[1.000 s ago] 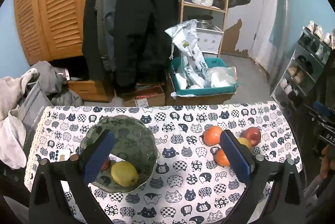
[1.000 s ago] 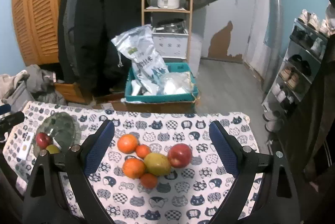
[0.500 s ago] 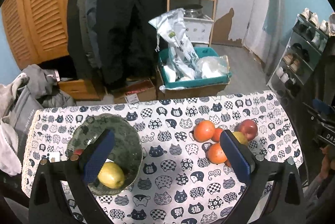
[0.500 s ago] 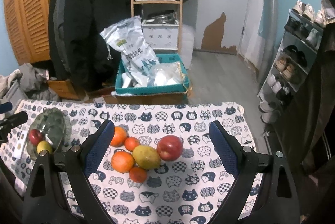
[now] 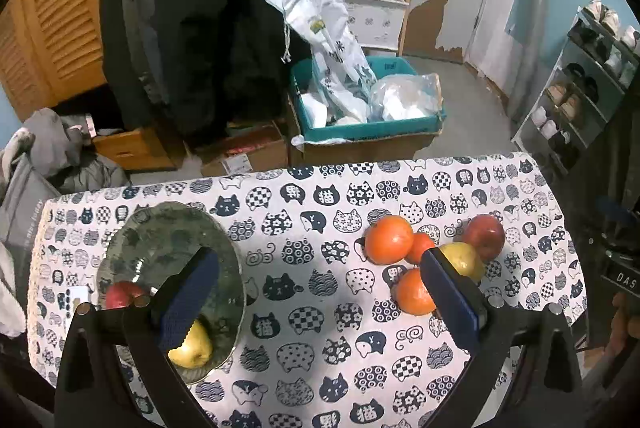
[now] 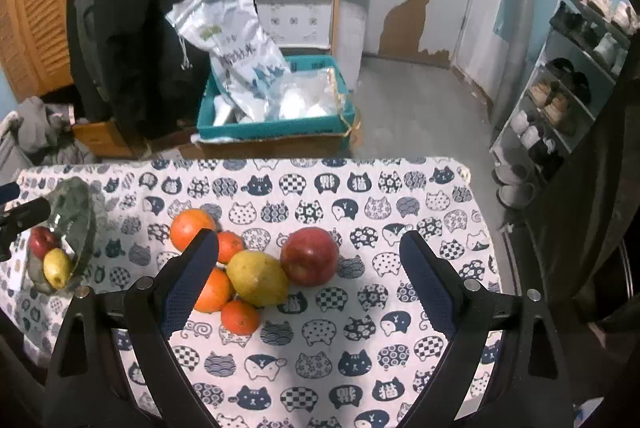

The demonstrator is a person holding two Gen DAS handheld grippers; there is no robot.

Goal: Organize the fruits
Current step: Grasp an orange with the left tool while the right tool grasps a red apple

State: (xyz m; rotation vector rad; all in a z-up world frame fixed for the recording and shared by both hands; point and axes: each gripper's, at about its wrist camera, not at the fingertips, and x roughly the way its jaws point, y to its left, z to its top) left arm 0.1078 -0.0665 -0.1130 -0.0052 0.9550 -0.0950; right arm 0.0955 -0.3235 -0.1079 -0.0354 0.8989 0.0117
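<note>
A green glass bowl [image 5: 168, 240] sits at the left of the cat-print table and holds a red apple [image 5: 120, 295] and a yellow pear [image 5: 192, 350]. A cluster of loose fruit lies to the right: a red apple [image 6: 310, 256], a yellow pear [image 6: 256, 278] and several oranges [image 6: 190, 224]. My left gripper [image 5: 316, 292] is open above the cloth between bowl and cluster, with nothing between its fingers. My right gripper [image 6: 306, 284] is open above the cluster, the apple and pear showing between its fingers. The bowl [image 6: 76, 212] shows at the far left of the right wrist view.
Beyond the table's far edge a teal crate [image 5: 368, 124] with plastic bags sits on cardboard boxes. Dark coats hang behind it, next to a wooden shelf with pots. A shoe rack [image 6: 568, 76] lines the right wall. A small white card [image 5: 78, 294] lies left of the bowl.
Both grippers have come down and forward towards the table, so the fruit looks larger. In the left view bowl and cluster have shifted left. Both pairs of jaws stayed wide.
</note>
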